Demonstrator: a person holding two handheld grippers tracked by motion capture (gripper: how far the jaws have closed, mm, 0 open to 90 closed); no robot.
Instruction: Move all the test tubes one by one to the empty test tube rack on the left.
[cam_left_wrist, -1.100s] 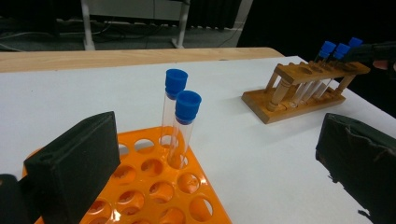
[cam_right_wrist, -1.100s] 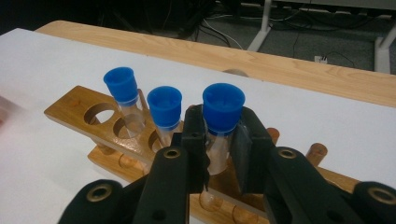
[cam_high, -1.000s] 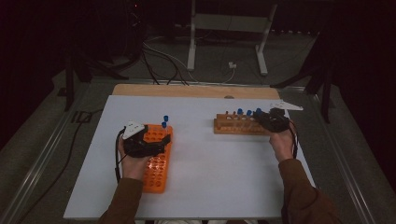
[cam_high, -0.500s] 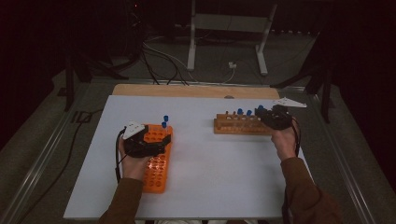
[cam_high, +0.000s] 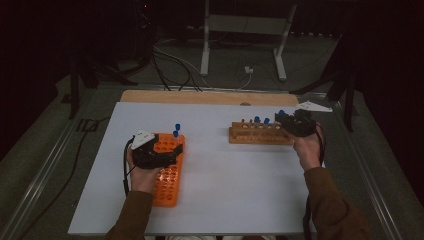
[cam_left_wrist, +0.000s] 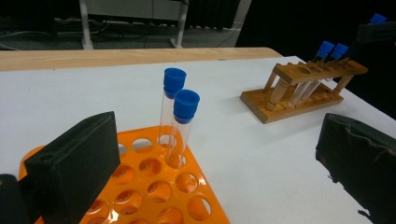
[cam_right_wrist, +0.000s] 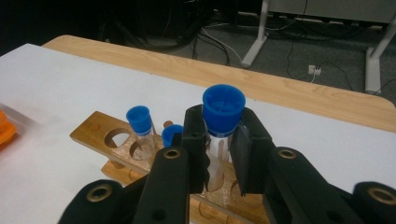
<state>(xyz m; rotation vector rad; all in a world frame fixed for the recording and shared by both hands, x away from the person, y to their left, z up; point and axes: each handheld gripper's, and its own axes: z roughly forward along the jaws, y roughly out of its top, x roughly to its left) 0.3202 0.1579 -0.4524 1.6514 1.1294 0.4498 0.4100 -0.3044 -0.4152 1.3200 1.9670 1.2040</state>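
Note:
My right gripper is shut on a clear test tube with a blue cap, held upright over the right end of the wooden rack. The jaws hide the tube's lower end. Two more blue-capped tubes stand in that rack. My left gripper rests over the orange rack, its jaws open and wide apart with nothing between them. Two blue-capped tubes stand at the far end of the orange rack. The right gripper also appears in the high view.
The white table top has bare room between the two racks. A wooden strip runs along its far edge. Cables and a metal stand lie on the floor beyond.
My right gripper has risen slightly with the blue-capped tube in it. The left hand has stayed where it was.

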